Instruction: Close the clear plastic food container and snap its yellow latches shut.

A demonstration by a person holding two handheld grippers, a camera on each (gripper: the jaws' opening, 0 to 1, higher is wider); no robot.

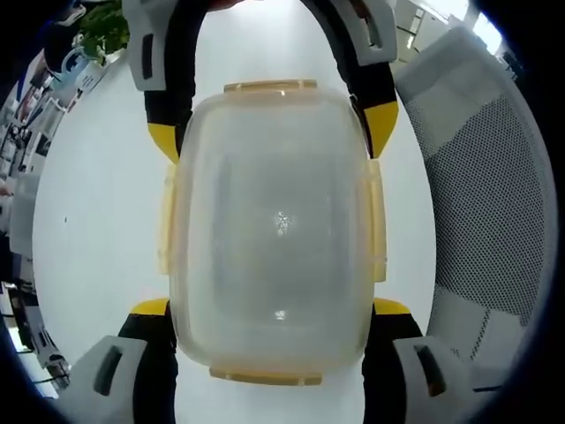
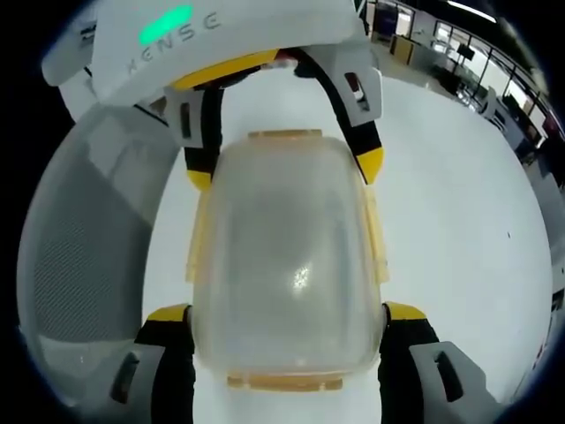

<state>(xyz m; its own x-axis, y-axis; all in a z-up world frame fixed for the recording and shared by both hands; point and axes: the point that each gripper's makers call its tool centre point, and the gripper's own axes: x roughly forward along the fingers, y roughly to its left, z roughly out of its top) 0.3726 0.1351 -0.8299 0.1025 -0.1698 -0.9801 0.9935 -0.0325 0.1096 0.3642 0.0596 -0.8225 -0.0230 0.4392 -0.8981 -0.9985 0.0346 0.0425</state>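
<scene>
The clear plastic container (image 1: 269, 221) lies on the white table, seen from above, with its lid (image 2: 287, 256) resting on it. Yellow latches sit on all sides: end latches (image 1: 269, 87) and side latches (image 1: 378, 221); the side ones look flared outward. My left gripper (image 1: 271, 307) straddles the near end, its yellow-tipped jaws spread wide beside the corners. My right gripper (image 1: 272, 132) straddles the opposite end the same way. In the right gripper view, the right gripper (image 2: 287, 311) is at the bottom and the left gripper (image 2: 282, 172) at the top. The lid rim hides whether any jaw touches the container.
A grey mesh office chair (image 1: 485, 203) stands close beside the table edge, and its backrest (image 2: 79, 238) also appears in the right gripper view. A green plant (image 1: 101, 26) and clutter sit at the far end of the white table (image 1: 97, 221).
</scene>
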